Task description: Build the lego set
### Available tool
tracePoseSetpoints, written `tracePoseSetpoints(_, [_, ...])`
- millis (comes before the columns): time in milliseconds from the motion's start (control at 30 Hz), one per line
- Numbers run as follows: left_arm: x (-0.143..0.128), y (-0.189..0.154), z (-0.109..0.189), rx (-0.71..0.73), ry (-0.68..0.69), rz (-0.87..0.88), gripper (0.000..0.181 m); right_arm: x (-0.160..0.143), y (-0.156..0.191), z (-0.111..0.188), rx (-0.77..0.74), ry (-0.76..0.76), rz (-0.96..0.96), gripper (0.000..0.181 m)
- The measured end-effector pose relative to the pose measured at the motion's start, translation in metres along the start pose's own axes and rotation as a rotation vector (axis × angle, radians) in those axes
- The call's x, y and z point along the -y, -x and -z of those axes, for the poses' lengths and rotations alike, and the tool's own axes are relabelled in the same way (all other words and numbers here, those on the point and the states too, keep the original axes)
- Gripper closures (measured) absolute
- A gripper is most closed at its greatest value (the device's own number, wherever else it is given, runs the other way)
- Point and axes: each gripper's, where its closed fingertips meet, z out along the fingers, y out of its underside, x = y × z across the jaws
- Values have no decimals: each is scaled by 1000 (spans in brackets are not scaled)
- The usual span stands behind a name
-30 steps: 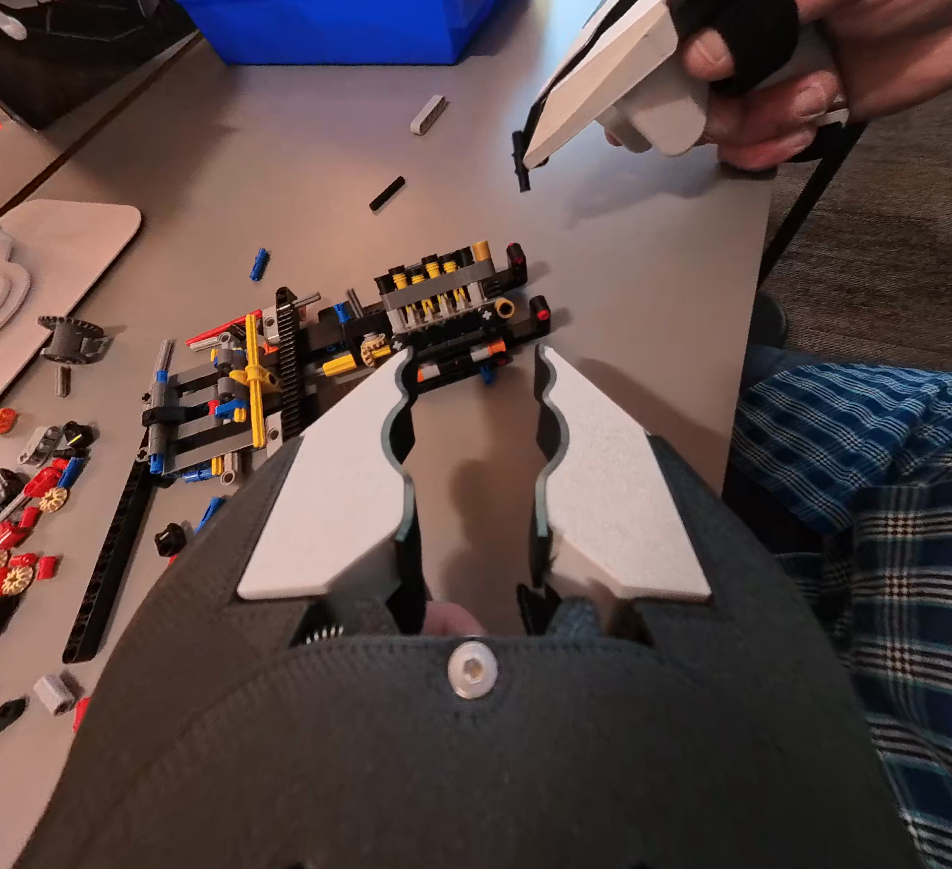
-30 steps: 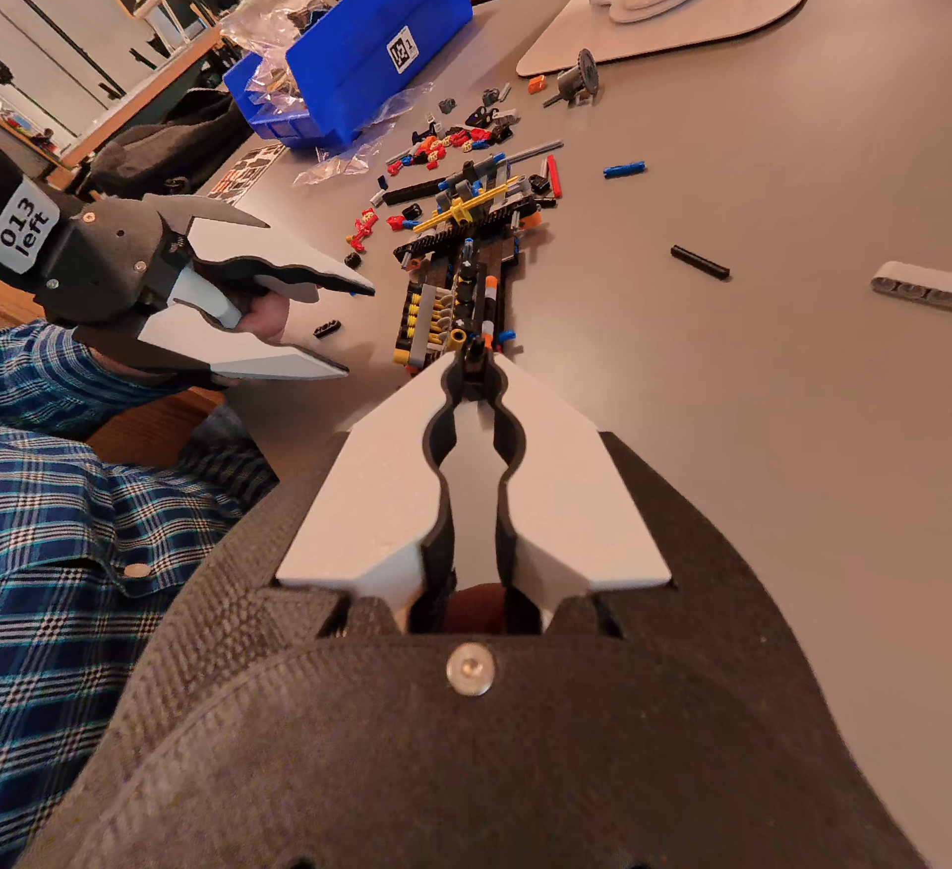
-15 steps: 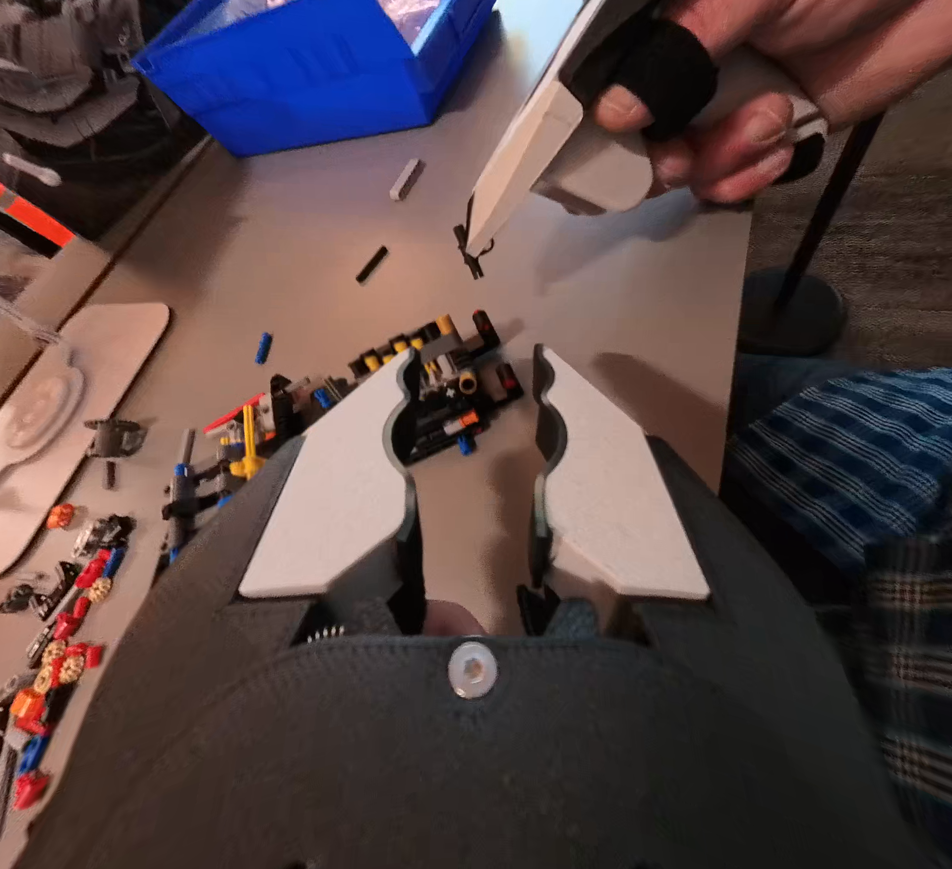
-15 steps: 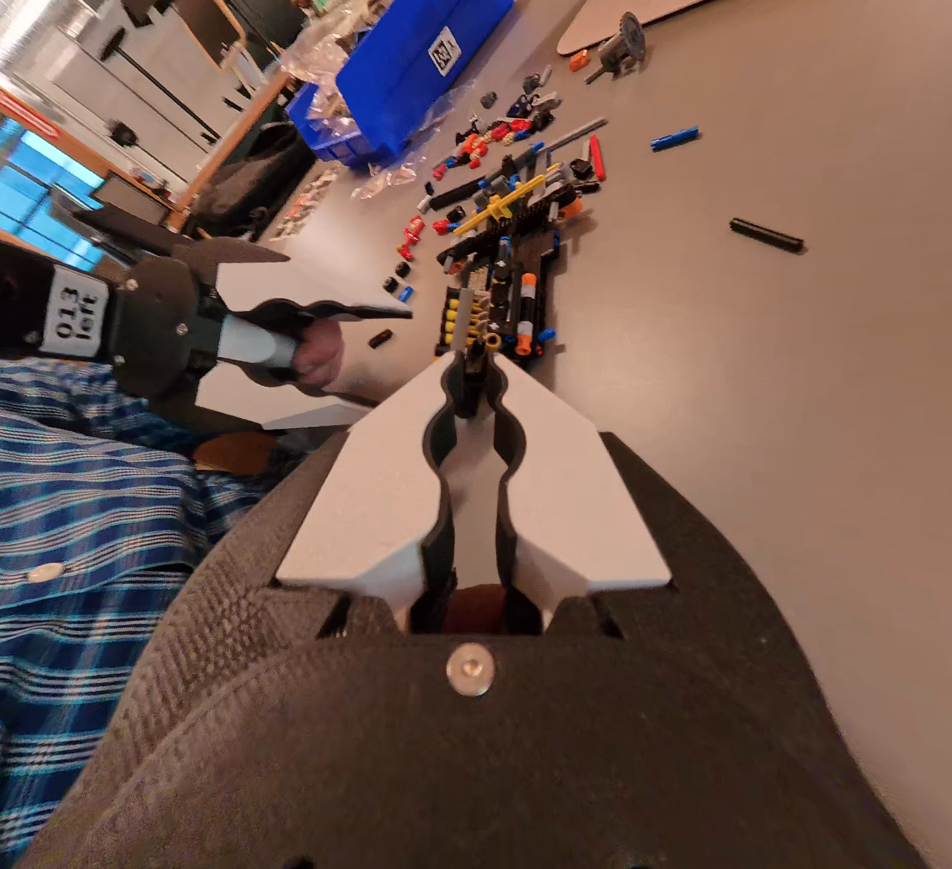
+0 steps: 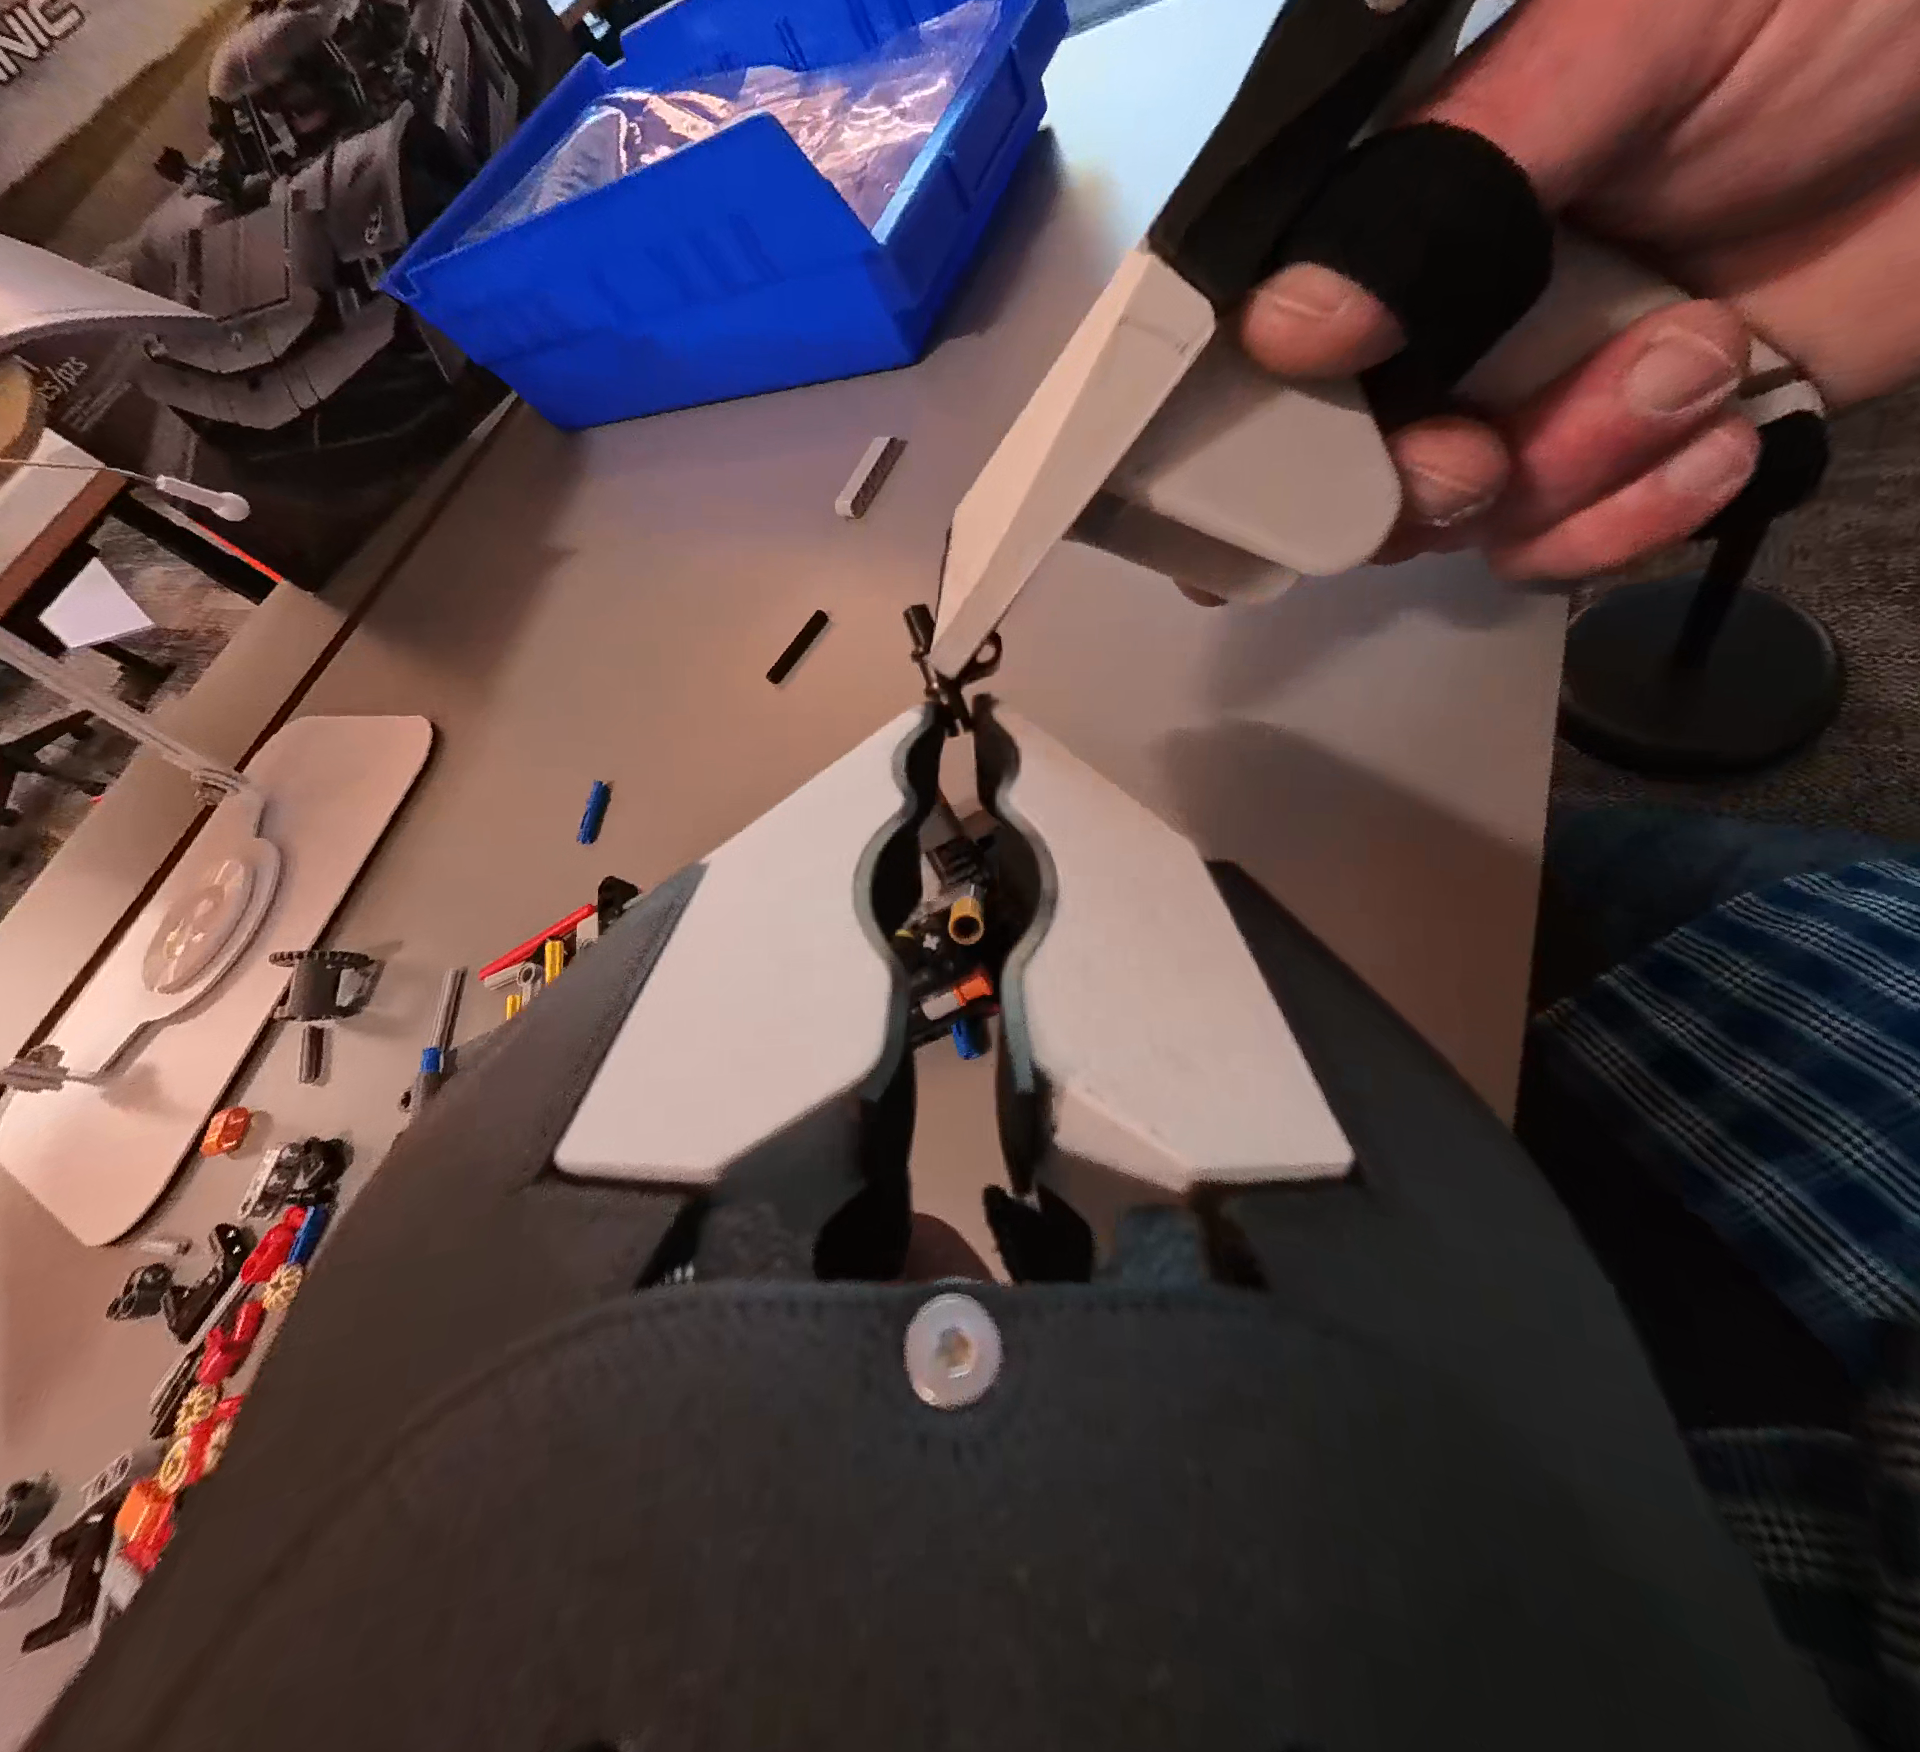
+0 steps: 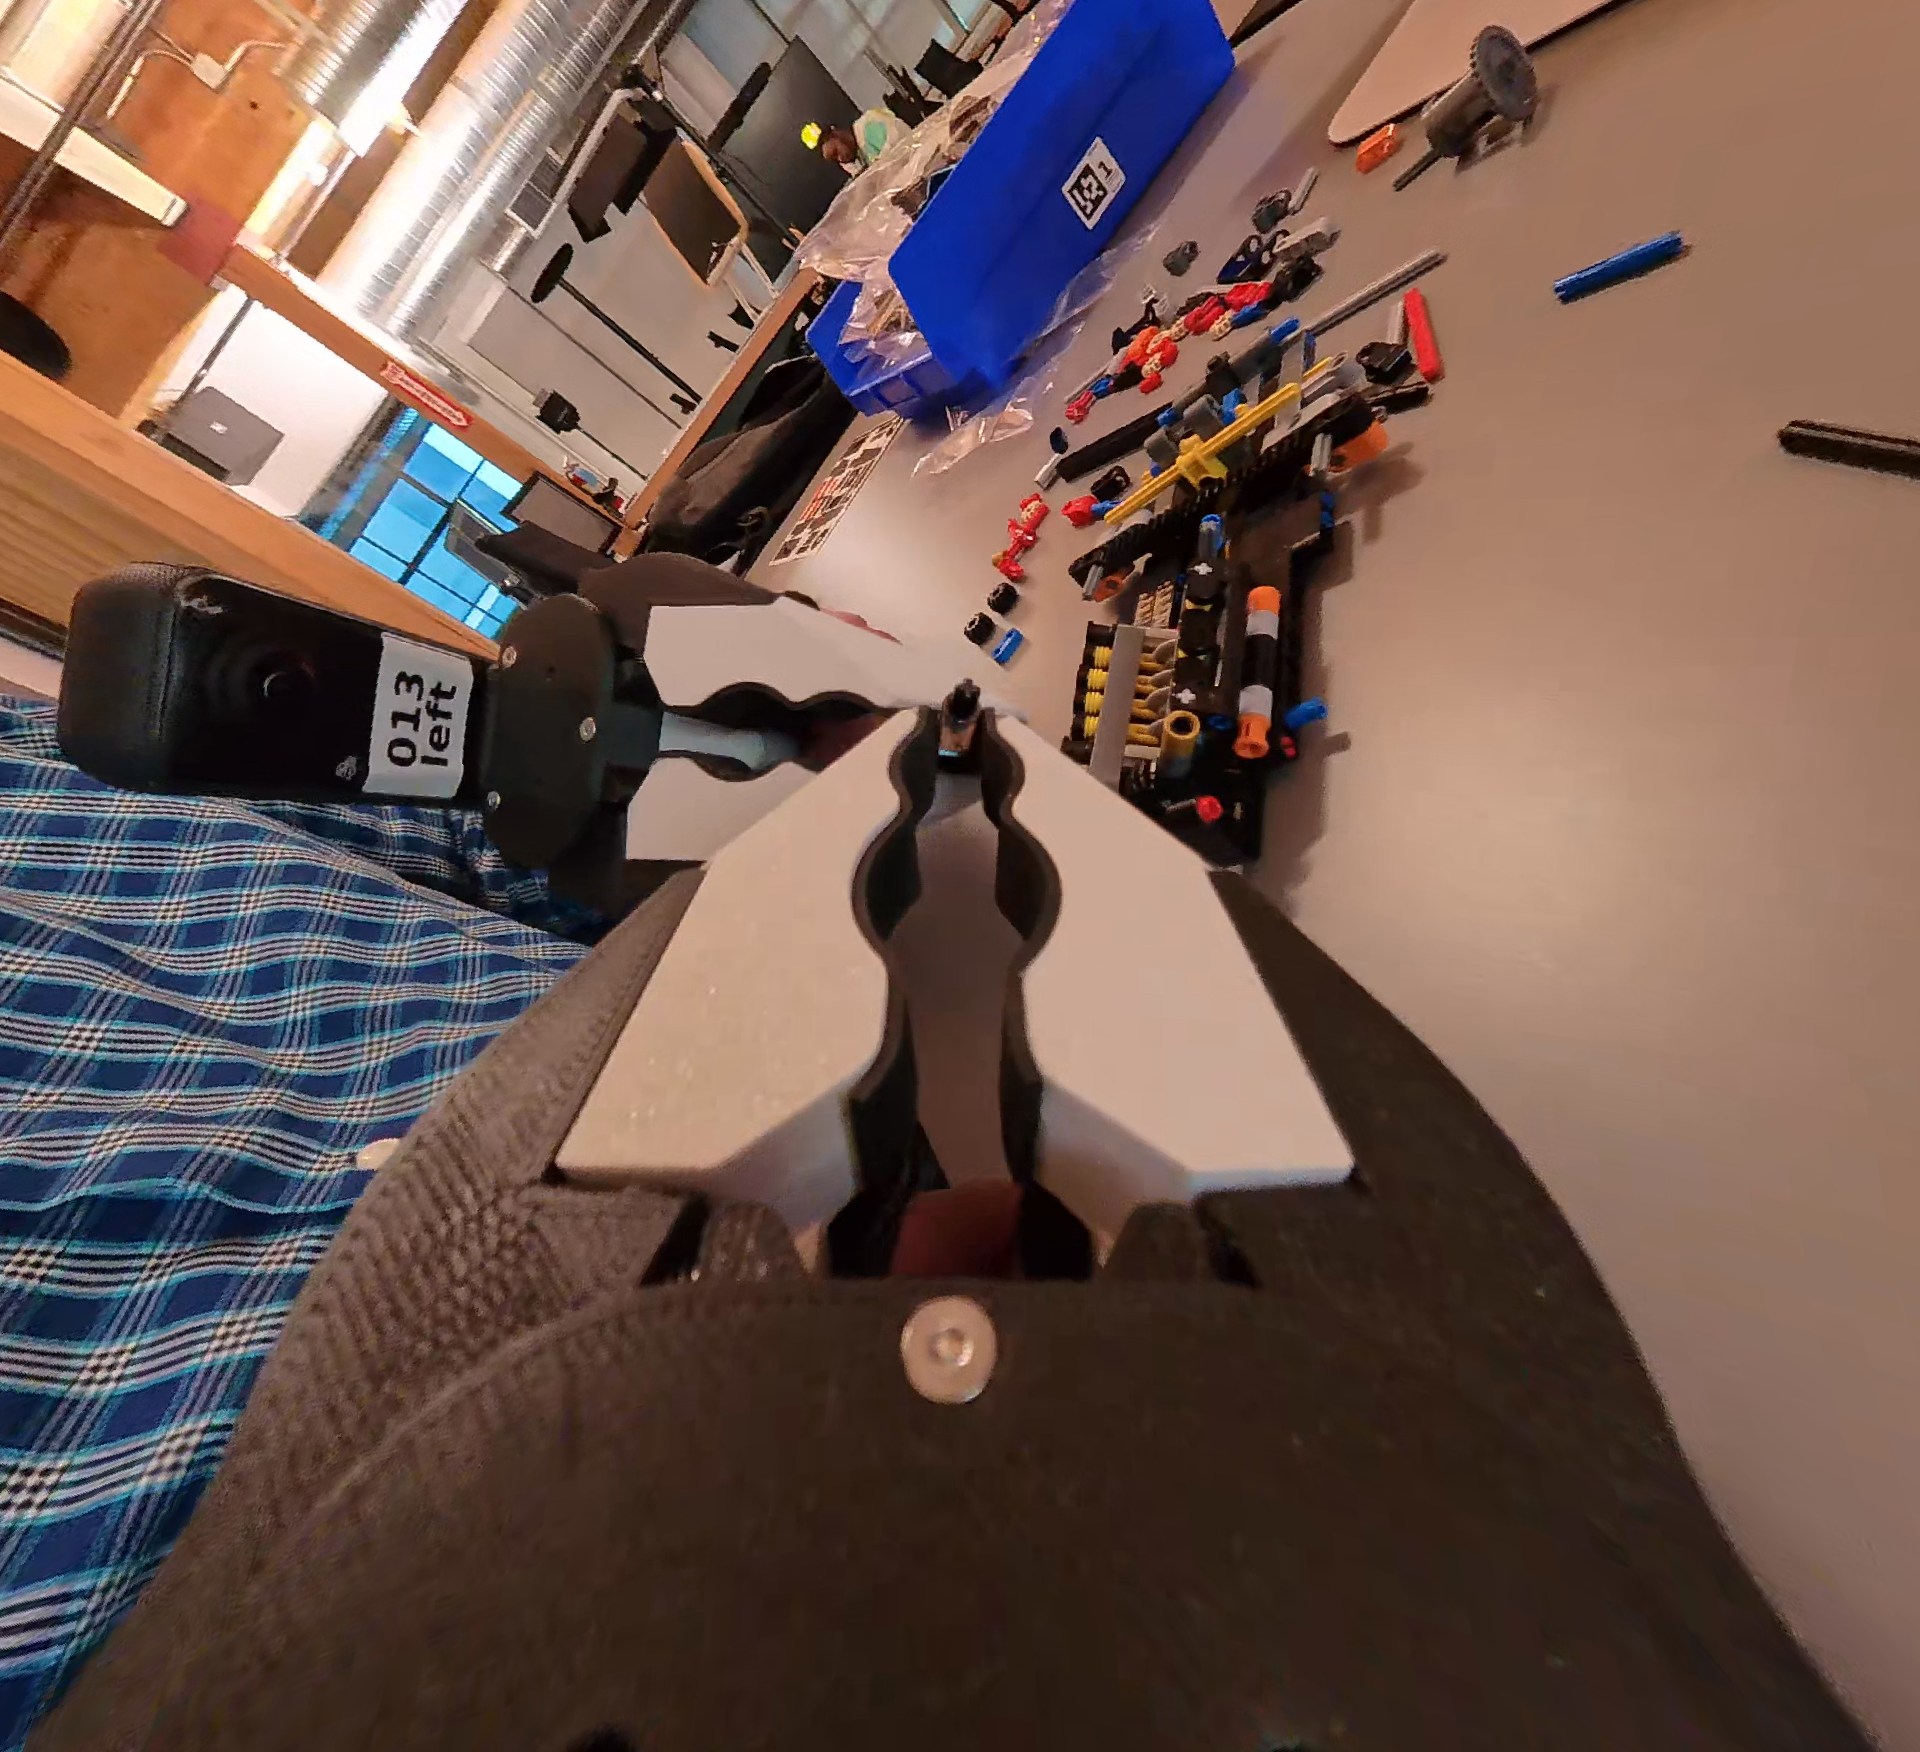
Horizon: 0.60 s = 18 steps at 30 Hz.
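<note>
Since 1 s ago, left tongs (image 5: pixel 958 715) closed from wide apart onto small black pin piece (image 5: pixel 943 676), also clenched by right tongs (image 6: pixel 961 723), held above table (image 5: pixel 665 580). Piece likely light, stiff, slippery; grip mid-shaft. 1 chassis build (image 6: pixel 1210 622), 1 blue bin (image 5: pixel 727 216), 2 tongs.
</note>
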Motion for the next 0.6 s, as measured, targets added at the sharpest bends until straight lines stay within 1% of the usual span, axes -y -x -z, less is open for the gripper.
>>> tracePoseSetpoints(133, [1, 2, 0, 8, -1, 10, 179, 0, 1, 0, 10, -5, -6, 174])
tracePoseSetpoints(200, [-1, 2, -1, 0, 12, 27, 180, 0, 0, 0, -4, -5, 9, 167])
tracePoseSetpoints(267, [-2, 4, -1, -5, 14, 54, 180, 2, 0, 2, -28, -1, 51, 163])
tracePoseSetpoints(333, [-2, 4, -1, -15, 21, 78, 180, 4, -3, 6, -82, 9, 129, 162])
tracePoseSetpoints(500, [-2, 4, -1, -45, 32, 145, 180, -2, -7, 6, -259, 111, 454, 163])
tracePoseSetpoints(600, [-2, 3, 0, -73, 40, 192, 179, -3, -11, 6, -419, 183, 762, 165])
